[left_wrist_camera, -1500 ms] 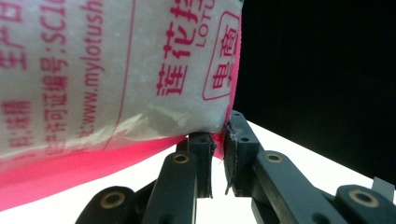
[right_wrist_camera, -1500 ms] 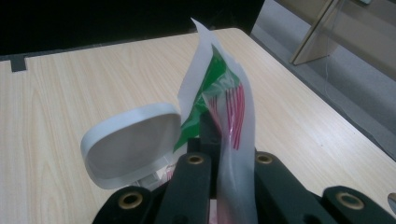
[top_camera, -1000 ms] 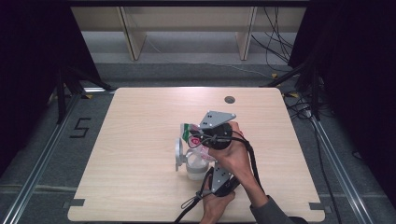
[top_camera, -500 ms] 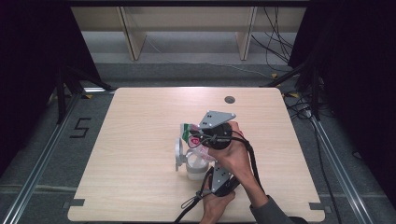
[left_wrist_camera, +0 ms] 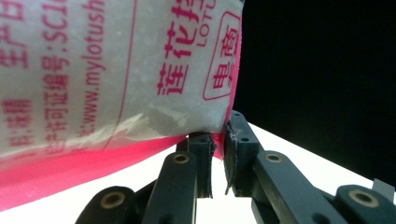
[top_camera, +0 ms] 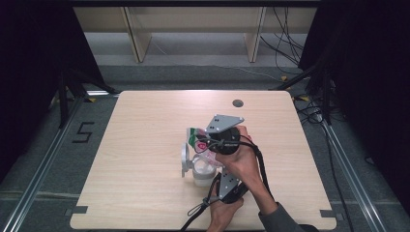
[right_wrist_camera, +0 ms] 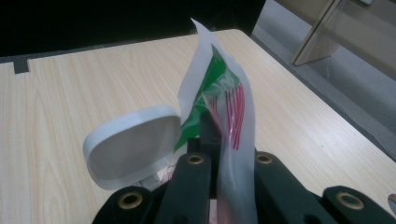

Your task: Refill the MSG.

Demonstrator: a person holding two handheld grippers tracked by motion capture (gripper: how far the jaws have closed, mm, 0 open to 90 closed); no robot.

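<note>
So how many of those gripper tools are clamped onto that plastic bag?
2. The left gripper pinches the bag at its pink bottom corner; the right gripper clamps its top edge, above the white container.

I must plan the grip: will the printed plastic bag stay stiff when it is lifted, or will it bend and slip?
The bag probably flops: its film wrinkles above the left gripper. It looks filled with white grains, so it may sag. The glossy top edge, clamped by the right gripper, could be slippery.
</note>
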